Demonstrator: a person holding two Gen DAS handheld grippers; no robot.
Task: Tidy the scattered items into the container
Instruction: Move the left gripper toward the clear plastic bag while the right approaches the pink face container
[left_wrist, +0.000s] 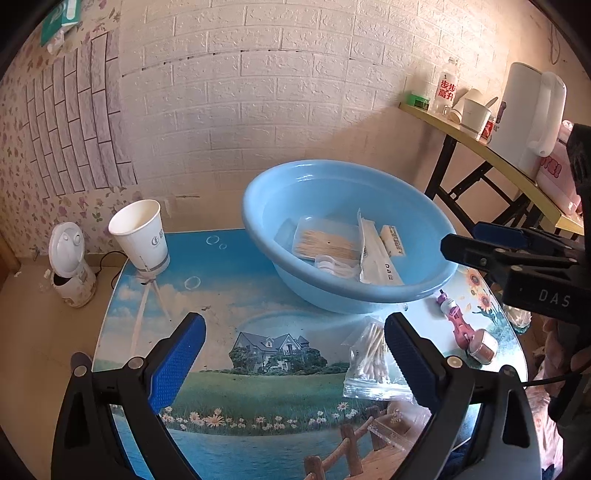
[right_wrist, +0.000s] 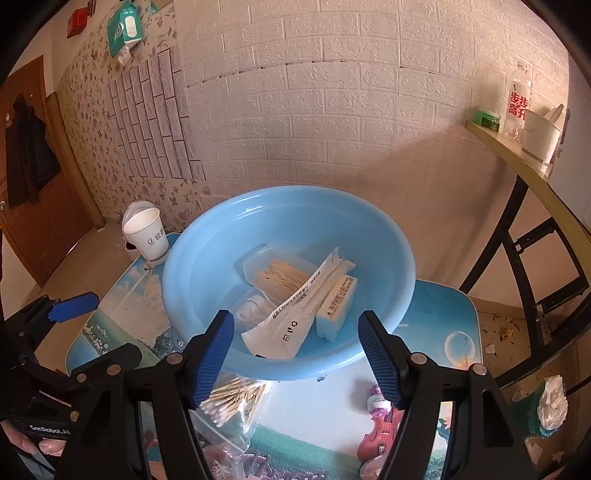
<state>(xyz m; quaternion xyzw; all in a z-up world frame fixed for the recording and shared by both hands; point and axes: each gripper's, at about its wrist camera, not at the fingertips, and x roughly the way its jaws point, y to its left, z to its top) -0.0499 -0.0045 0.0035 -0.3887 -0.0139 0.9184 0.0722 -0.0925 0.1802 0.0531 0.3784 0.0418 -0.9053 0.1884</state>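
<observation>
L hand-held gripper (left_wrist: 293, 349) wide open, holding nothing, low over table (left_wrist: 258, 391) near edge. R hand-held gripper (right_wrist: 295, 350) also spread wide, empty, just short of basin rim.

Left to do, near first: zip bag of cotton swabs (left_wrist: 371, 360) flat on table at approx 5 o'clock of basin, just beside L gripper's right finger; in right wrist view it lies under the R gripper's left finger. Pink violin-shaped toy (left_wrist: 458, 319) w/ small round case (left_wrist: 484, 345) touching its near end, at 4 o'clock of basin, both on table.

Done: blue basin (left_wrist: 258, 206) holds toothpick pack (right_wrist: 280, 282), white long wrapper (right_wrist: 295, 325), small box (right_wrist: 336, 306), clear pack of white bits (right_wrist: 251, 310).

Paper cup (left_wrist: 140, 234) at basin's 9 o'clock; may not count.

Est. over half done; 3 items left.
</observation>
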